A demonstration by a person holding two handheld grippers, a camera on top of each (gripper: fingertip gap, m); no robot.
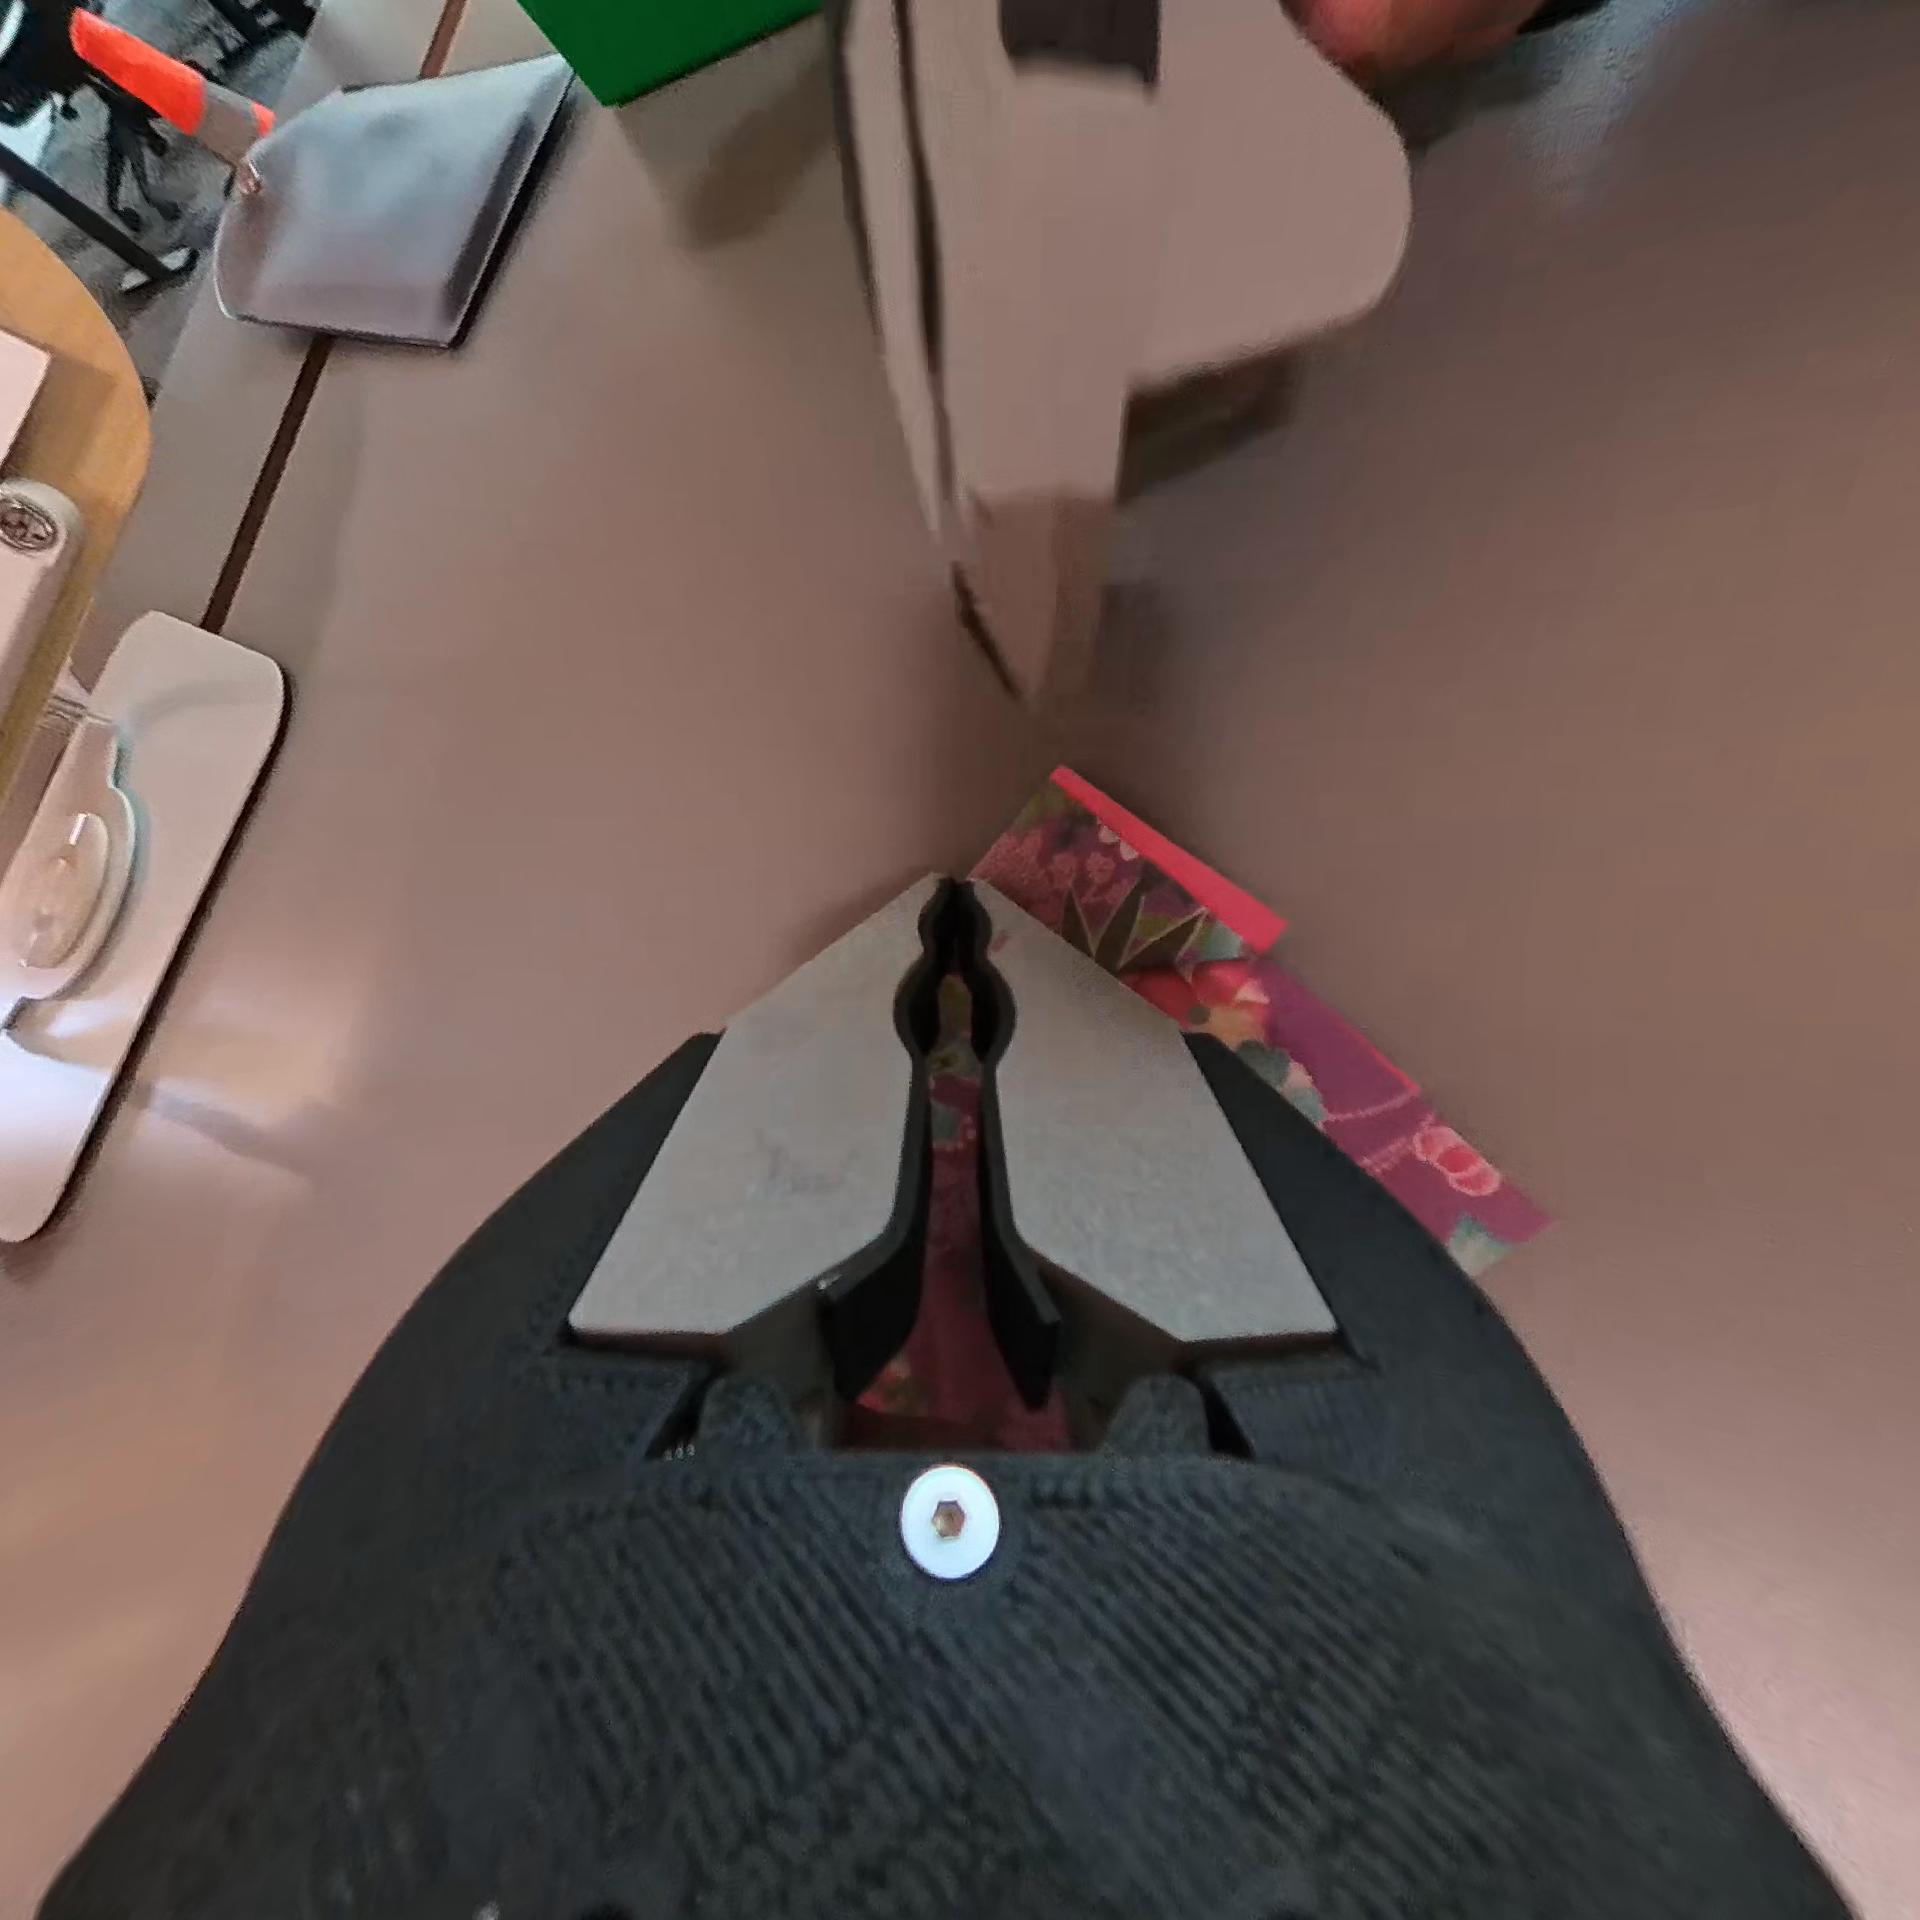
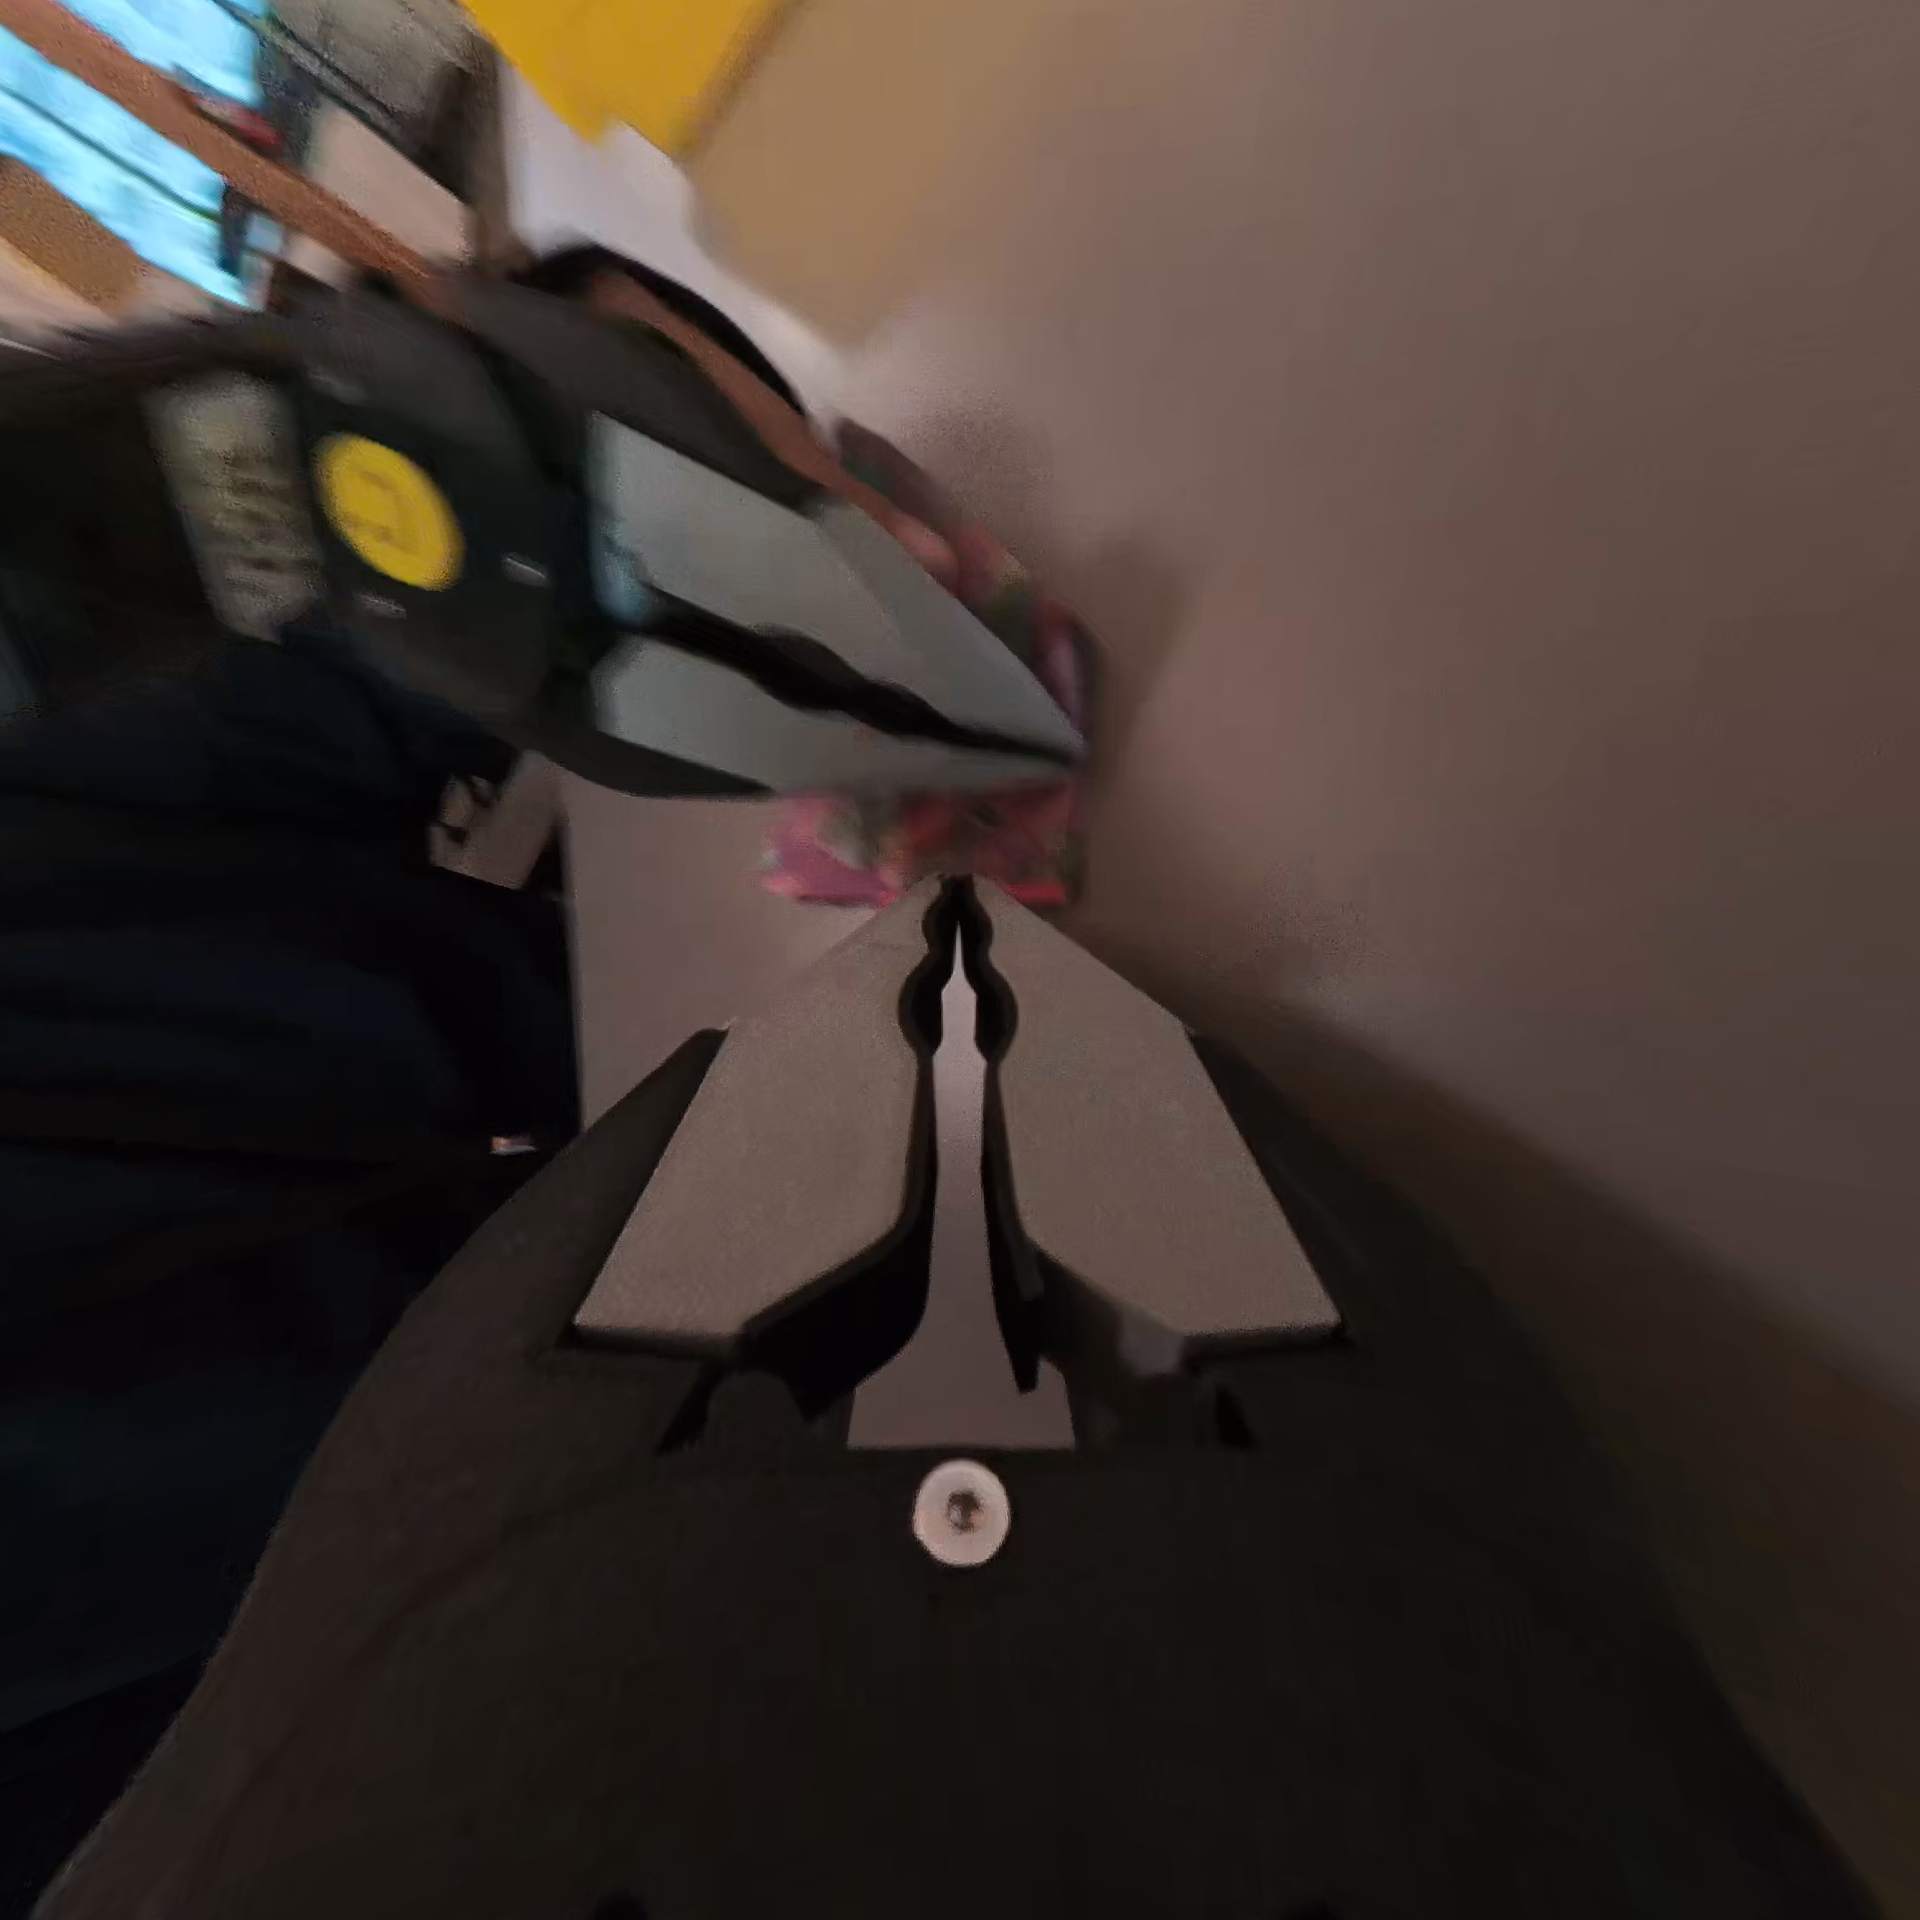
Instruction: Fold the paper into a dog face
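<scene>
The folded paper point(image 1: 1330, 1049), patterned purple and red with a plain red flap, lies flat on the brown table point(image 1: 623, 727). My left gripper point(image 1: 948, 885) is shut, with its tips resting over the paper's left part; paper shows through the slot between its fingers. The right gripper point(image 1: 1023, 665) hangs blurred above and beyond the paper, tip down. In the right wrist view my right gripper point(image 2: 956, 885) is shut, its tip at the near edge of the blurred paper point(image 2: 935, 836). The left gripper point(image 2: 1070, 748) reaches in from the left, shut, over the paper.
A green box point(image 1: 675, 42) stands at the back. A grey metal plate point(image 1: 384, 197) and an orange-handled clamp point(image 1: 145, 68) sit back left. White flat mounts point(image 1: 156, 831) and a wooden piece point(image 1: 73, 364) line the left edge. A hand point(image 1: 1403, 31) shows top right.
</scene>
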